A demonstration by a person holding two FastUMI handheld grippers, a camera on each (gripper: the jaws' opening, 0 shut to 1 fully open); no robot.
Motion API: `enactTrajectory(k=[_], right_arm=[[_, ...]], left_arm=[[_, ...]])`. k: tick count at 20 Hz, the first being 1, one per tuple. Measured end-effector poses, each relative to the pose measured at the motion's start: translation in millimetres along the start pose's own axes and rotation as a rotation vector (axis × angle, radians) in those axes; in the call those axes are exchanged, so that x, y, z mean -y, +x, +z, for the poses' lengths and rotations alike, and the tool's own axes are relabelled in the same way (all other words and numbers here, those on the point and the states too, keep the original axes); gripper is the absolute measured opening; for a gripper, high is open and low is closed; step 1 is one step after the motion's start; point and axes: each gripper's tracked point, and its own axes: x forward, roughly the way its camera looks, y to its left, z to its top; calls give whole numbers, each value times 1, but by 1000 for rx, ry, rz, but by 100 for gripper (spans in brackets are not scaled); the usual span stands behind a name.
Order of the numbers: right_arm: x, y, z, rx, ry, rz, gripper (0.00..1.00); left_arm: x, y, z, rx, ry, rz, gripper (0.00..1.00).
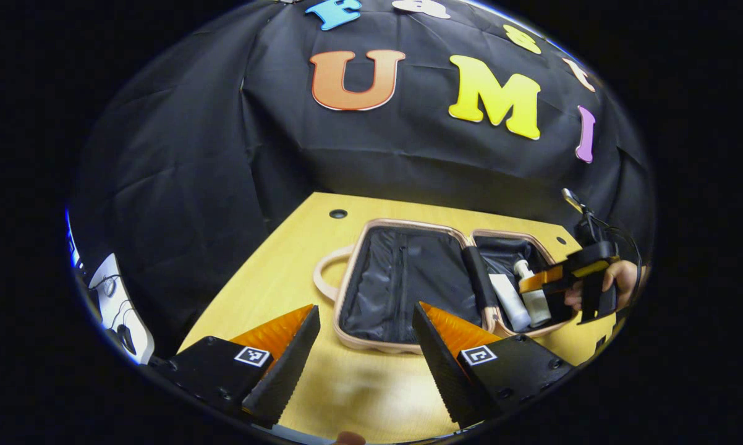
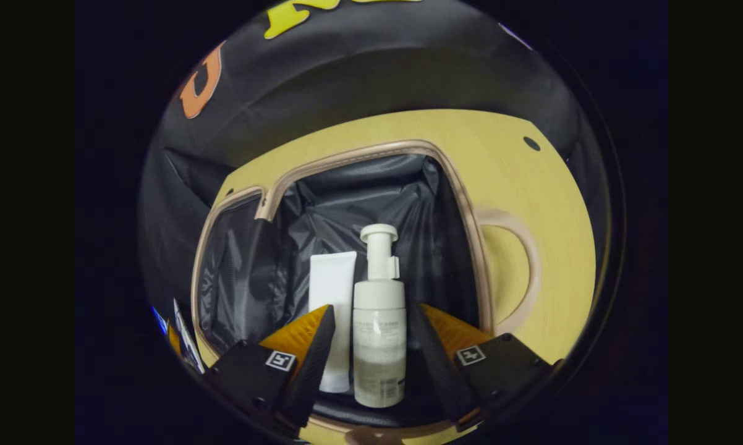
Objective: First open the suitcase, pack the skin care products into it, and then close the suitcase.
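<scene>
The suitcase (image 1: 371,343), with a beige rim and black lining, lies open flat on the yellow table (image 1: 266,278). In its right half rest a white pump bottle (image 1: 534,298) and a white tube (image 1: 510,303), side by side. My right gripper (image 1: 547,284), held by a hand (image 1: 622,275), hovers over them. In the right gripper view the pump bottle (image 2: 379,334) lies between the spread fingers of the right gripper (image 2: 371,307), and the tube (image 2: 332,281) sits just left of it inside the suitcase (image 2: 464,204). My left gripper (image 1: 365,307) stands open near the suitcase's front rim, holding nothing.
The suitcase's handle (image 1: 322,272) sticks out on its left side over the table. Round holes (image 1: 338,214) mark the table's far edge. A white device (image 1: 115,296) stands off the table at the left. The black cloth wall rises behind.
</scene>
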Motion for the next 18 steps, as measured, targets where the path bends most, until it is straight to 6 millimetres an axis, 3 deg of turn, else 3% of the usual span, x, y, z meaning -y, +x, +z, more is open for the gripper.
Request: enactTrajectory(k=[2, 5, 9, 14, 16, 18], right_arm=[[-3, -25, 3, 32, -55, 3, 80], [-9, -75, 9, 92, -150, 8, 77], [-13, -151, 8, 192, -240, 11, 81], [-9, -239, -34, 228, -294, -1, 81], [-4, -258, -45, 238, -296, -13, 80], [6, -264, -52, 244, -306, -45, 81]], left_arm=[[-9, 8, 9, 6, -69, 4, 96], [-31, 28, 14, 11, -188, 14, 96], [-54, 67, -8, -53, -401, 4, 99], [-70, 117, -48, -146, -730, -46, 98], [-73, 132, -57, -175, -826, -79, 98], [-67, 149, -57, -161, -903, -128, 96]])
